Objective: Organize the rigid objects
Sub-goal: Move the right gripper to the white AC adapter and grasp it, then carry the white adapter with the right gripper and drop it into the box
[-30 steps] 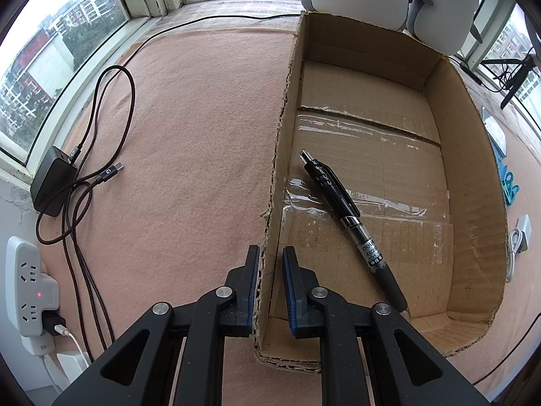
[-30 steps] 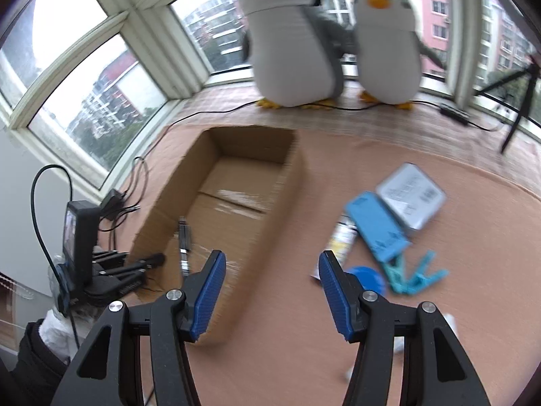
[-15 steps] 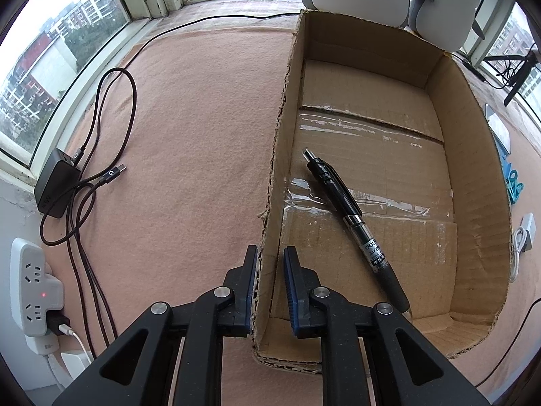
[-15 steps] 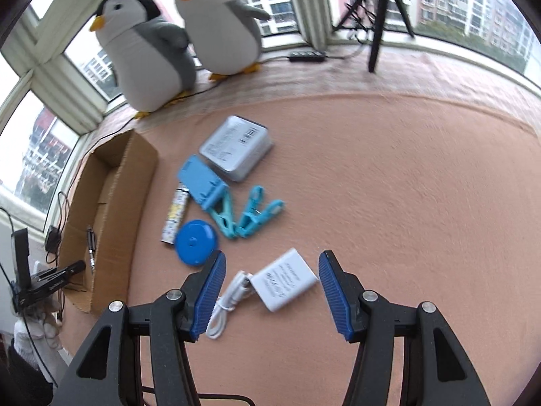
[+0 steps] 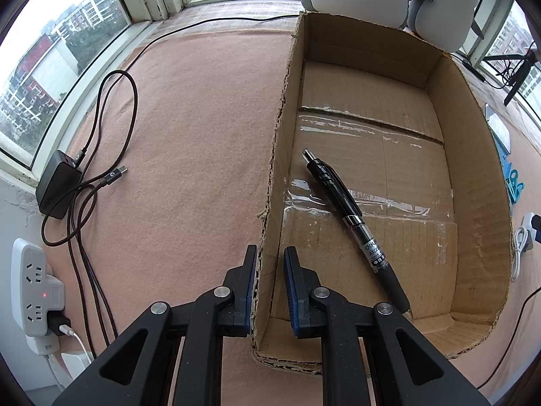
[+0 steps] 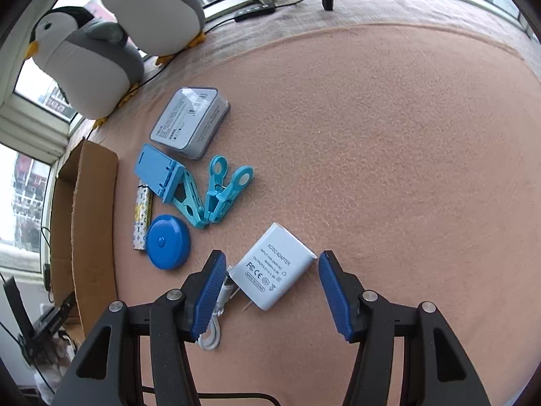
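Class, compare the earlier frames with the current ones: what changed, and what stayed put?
The open right gripper swung from the cardboard box to straddle the white adapter, not yet gripping. The left gripper stays on the box wall; the pen hasn't moved.

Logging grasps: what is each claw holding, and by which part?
Left claw pinches the cardboard box by its left wall; right claw holds nothing, open around the white adapter.

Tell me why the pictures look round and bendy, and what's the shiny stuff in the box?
Both views use fisheye lenses, so edges curve and corners go black. In the left wrist view, clear tape on the cardboard box floor glares under soft window daylight. In the right wrist view, the white adapter looks sharp, with faint shadows.
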`<state>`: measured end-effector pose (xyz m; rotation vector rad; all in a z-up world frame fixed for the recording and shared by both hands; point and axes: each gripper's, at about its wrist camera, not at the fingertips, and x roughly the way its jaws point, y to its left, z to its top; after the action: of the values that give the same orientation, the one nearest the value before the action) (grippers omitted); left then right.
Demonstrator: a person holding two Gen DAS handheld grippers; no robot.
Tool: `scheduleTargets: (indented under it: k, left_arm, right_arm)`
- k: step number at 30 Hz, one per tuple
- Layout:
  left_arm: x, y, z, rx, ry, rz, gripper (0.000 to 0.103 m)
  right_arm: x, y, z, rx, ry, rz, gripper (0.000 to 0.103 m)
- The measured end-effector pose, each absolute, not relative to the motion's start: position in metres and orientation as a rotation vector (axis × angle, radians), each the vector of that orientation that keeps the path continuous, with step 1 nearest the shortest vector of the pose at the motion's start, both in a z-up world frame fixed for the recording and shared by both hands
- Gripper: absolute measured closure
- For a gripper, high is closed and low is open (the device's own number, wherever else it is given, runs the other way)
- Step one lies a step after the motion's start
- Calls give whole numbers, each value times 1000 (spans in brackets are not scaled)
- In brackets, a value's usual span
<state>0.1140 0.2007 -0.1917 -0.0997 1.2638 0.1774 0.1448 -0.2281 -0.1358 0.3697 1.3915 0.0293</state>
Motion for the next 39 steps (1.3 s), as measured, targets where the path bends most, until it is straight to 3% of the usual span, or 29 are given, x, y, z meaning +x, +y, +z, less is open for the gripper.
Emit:
scheduleTargets:
  k: [7,12,25,29,33,39]
  left_arm:
    - [114,201,-191,-102,1263,178,87]
    - [114,202,-190,-104,1263,179,87]
    - [114,203,-190,-109,1261,179,87]
    - [114,203,-190,-108,1261,179,87]
    - [114,203,-190,-109,1260,178,87]
    - [115,204,-190,-115,1255,180,88]
  right_arm:
    - [152,-227,-145,387,1426,1,50]
    - [162,-213,-146,270,1429,20,58]
    - [158,-197,-147,-39,1428,148,63]
    - [154,-196,-146,-52,1418,154,63]
    - [147,-197,-143,-34,1401,176,71]
    - [133,-209,-125,62,1352,241,71]
